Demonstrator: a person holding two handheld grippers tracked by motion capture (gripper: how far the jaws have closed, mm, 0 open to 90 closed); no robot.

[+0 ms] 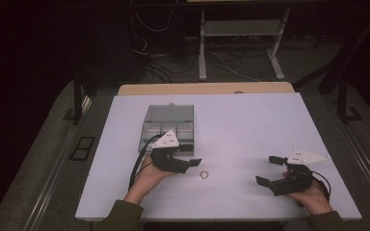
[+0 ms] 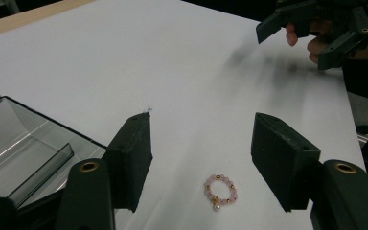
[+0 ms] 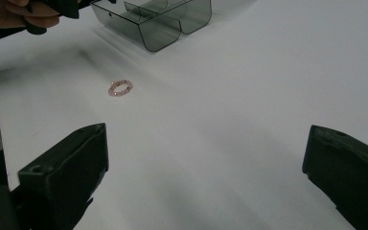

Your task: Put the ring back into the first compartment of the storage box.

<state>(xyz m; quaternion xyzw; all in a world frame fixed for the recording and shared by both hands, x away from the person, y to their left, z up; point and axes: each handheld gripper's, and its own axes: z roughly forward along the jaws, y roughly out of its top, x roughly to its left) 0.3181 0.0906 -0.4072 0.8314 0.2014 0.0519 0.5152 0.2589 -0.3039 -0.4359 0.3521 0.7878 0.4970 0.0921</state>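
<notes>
White table point(image 1: 250, 125), bare mid-span. Clear compartment box point(image 1: 168, 126) lying open at left-centre, contents hard to make out, possibly nothing. Left gripper point(image 2: 199, 160) just right of box, jaws apart. Right gripper point(image 1: 269, 171) well apart at right, jaws wide. Pink bead ring point(image 2: 220, 191) flat on table between left jaws, untouched.

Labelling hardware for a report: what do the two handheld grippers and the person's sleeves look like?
Both the left gripper and the right gripper are black with blocky jaws and brass-coloured screws, each topped by a pale three-cornered plate and trailing a black cable. The sleeves are olive-brown.
</notes>
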